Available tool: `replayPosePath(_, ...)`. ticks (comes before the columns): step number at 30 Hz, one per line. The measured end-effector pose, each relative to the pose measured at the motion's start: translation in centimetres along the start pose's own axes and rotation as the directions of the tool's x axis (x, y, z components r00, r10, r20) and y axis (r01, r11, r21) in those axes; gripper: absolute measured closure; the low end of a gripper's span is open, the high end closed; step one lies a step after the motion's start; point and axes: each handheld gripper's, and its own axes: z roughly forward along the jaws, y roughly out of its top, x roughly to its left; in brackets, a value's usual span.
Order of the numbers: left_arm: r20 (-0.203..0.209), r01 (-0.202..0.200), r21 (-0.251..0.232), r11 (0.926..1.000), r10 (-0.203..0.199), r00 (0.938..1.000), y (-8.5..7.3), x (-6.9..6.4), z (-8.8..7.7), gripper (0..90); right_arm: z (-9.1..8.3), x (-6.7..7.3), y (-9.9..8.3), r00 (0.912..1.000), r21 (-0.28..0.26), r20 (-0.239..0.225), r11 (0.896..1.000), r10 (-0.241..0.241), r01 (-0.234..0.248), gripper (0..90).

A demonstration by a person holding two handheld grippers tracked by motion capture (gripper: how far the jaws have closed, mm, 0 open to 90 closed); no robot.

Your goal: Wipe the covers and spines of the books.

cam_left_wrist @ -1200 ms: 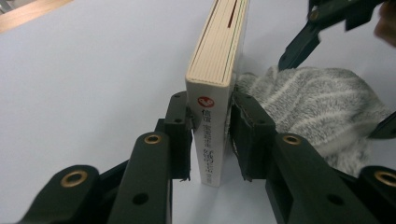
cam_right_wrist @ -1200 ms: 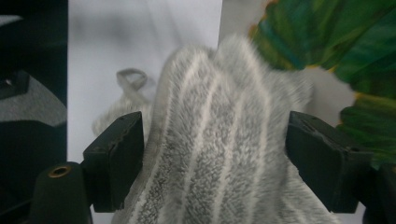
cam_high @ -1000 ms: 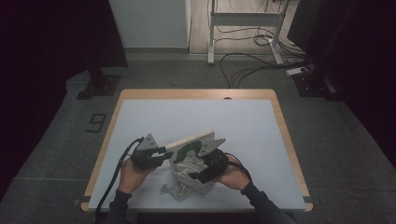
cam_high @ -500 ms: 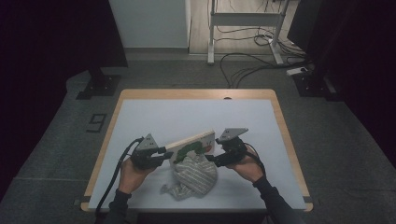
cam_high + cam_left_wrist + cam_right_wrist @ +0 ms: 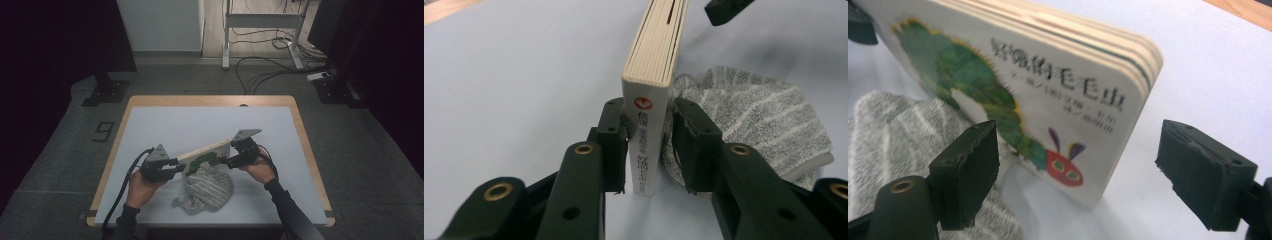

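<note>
A thick board book (image 5: 205, 151) with a green caterpillar on its cover stands on its long edge, tilted, above the table. My left gripper (image 5: 181, 165) is shut on its spine end; in the left gripper view both pads squeeze the book (image 5: 655, 60) at the left gripper (image 5: 649, 132). My right gripper (image 5: 225, 161) is at the book's other end. Its jaws have just been opening and stand wide on either side of the book's corner (image 5: 1048, 90) at the right gripper (image 5: 1083, 170), touching nothing. A grey striped towel (image 5: 207, 187) lies crumpled under the book.
The white table top (image 5: 200, 120) has a wooden rim and bare room beyond the book. The towel (image 5: 749, 120) bulges against the book's cover side. Cables trail from both grippers toward the near edge. Dark floor with stands and cables surrounds the table.
My right gripper left the towel and moved up and to the right, to the book's far end. The left gripper and the book stayed put.
</note>
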Motion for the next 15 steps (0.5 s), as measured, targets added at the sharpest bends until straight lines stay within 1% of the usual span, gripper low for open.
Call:
replayPosePath(3,-0.006,0.01,-0.006,0.9999,-0.01,0.9999,-0.3,0.1,-0.1,62.1,0.3,-0.3,0.1,0.9995,-0.017,-0.028,1.0,0.013,-0.013,19.2)
replayPosePath(6,-0.012,0.02,-0.01,0.9998,-0.02,0.9997,-0.6,0.1,-0.2,58.7,0.4,-0.4,0.2,0.9982,-0.037,-0.06,0.999,-0.003,0.001,27.1)
replayPosePath(7,-0.014,0.022,-0.013,0.9997,-0.022,0.9997,-0.7,0.1,-0.3,57.3,0.4,-0.3,0.3,0.9981,-0.041,-0.062,0.999,-0.006,0.004,28.5)
replayPosePath(8,-0.013,0.028,-0.015,0.9995,-0.028,0.9995,-0.8,0.1,-0.4,56.1,0.4,-0.2,0.3,0.9979,-0.043,-0.064,0.999,-0.009,0.006,31.9)
replayPosePath(9,-0.014,0.03,-0.016,0.9994,-0.031,0.9994,-0.9,0.1,-0.5,54.5,0.4,-0.1,0.3,0.9977,-0.04,-0.066,0.999,-0.012,0.009,32.6)
replayPosePath(10,-0.016,0.035,-0.018,0.9992,-0.036,0.9992,-1.0,0.1,-0.6,52.7,0.4,-0.1,0.4,0.9982,-0.036,-0.056,0.999,-0.02,0.018,33.8)
replayPosePath(12,-0.029,0.045,-0.017,0.9988,-0.046,0.9985,-1.3,0.1,-0.9,47.0,0.4,0.0,0.4,0.9987,-0.03,-0.043,0.999,-0.029,0.027,36.7)
replayPosePath(15,-0.056,0.059,0.005,0.9982,-0.059,0.9967,-1.6,-0.1,-1.2,31.6,0.3,0.0,0.3,0.9992,-0.03,-0.028,0.999,-0.03,0.029,40.2)
